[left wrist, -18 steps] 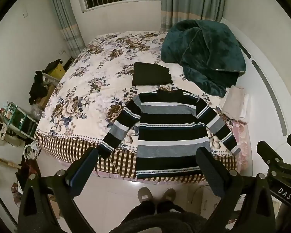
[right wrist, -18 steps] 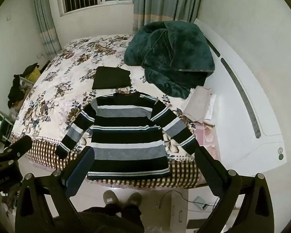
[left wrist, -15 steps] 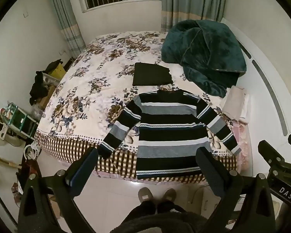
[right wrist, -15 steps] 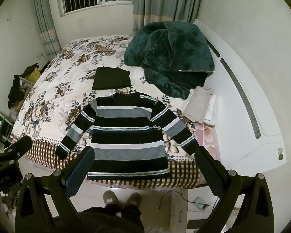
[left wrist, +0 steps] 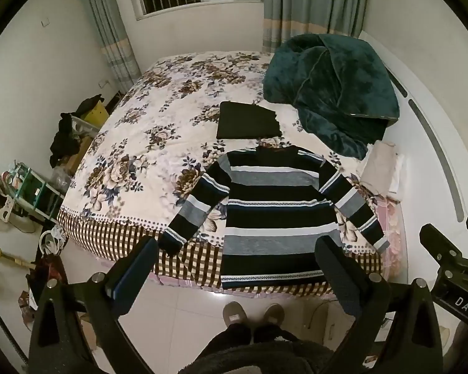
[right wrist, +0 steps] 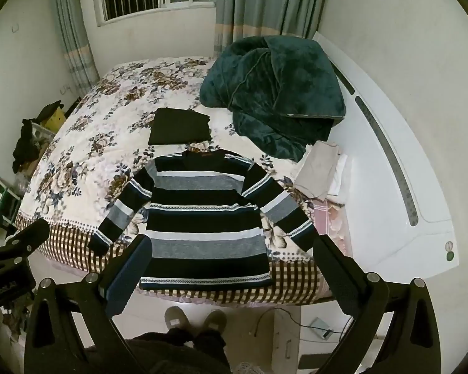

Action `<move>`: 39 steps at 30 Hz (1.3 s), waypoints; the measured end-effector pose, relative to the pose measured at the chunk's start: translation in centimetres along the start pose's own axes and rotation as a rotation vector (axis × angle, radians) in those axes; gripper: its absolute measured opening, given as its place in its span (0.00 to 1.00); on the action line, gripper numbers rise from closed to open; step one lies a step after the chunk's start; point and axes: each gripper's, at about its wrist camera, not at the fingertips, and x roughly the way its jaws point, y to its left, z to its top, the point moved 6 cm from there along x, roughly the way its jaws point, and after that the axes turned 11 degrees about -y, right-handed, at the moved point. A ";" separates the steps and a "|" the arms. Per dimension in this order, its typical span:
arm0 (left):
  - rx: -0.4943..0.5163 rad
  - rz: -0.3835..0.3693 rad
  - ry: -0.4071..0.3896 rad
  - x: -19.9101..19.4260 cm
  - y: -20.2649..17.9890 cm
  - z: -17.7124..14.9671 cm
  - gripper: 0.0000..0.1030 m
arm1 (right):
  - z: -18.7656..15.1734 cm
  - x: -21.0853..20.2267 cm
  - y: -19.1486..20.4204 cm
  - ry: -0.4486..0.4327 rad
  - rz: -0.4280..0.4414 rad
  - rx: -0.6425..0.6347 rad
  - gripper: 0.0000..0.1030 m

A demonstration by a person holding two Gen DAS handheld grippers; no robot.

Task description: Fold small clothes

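Note:
A striped sweater (left wrist: 274, 215) in black, grey and white lies flat on the near edge of the bed, sleeves spread, hem hanging over the edge; it also shows in the right wrist view (right wrist: 204, 218). A folded black garment (left wrist: 246, 120) lies behind its collar, also in the right wrist view (right wrist: 181, 126). My left gripper (left wrist: 234, 249) is open and empty, held above the floor in front of the hem. My right gripper (right wrist: 229, 249) is open and empty, likewise short of the bed.
A dark green blanket (left wrist: 330, 84) is heaped at the back right of the floral bed (left wrist: 134, 143). Folded beige cloths (right wrist: 321, 170) lie by the white headboard (right wrist: 390, 171). Clutter and boxes (left wrist: 68, 137) stand left of the bed. The person's slippers (left wrist: 252, 311) are on the floor below.

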 end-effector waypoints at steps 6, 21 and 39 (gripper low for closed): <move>-0.015 0.001 -0.008 -0.2 0.6 0.5 1.00 | 0.5 -0.1 0.2 -0.002 0.000 0.000 1.00; -0.008 0.006 -0.012 -0.2 0.5 1.0 1.00 | 0.8 -0.6 0.8 0.000 0.012 -0.019 1.00; -0.009 0.010 -0.017 0.1 0.6 1.5 1.00 | 1.2 -1.5 1.0 0.001 0.023 -0.016 1.00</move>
